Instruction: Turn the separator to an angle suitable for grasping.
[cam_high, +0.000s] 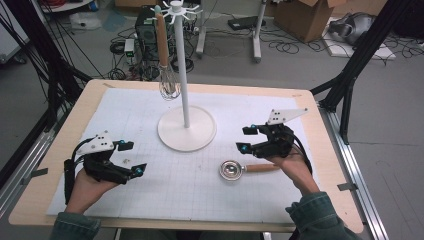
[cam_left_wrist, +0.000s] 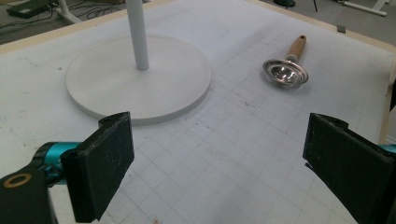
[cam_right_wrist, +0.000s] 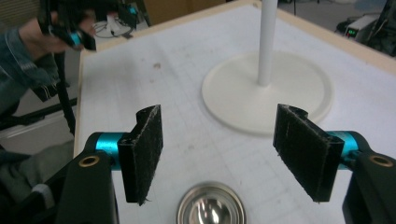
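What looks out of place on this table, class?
The small metal strainer with a wooden handle lies flat on the mat, while the whisk hangs from the white stand. Both grippers are open and hold nothing.

**Camera set-up**

High view is looking forward and down over the whole table (cam_high: 60, 150). Both gripper views are sitting low and close above the mat, facing the white stand base (cam_left_wrist: 140, 79) from opposite sides; all three are sharing it.
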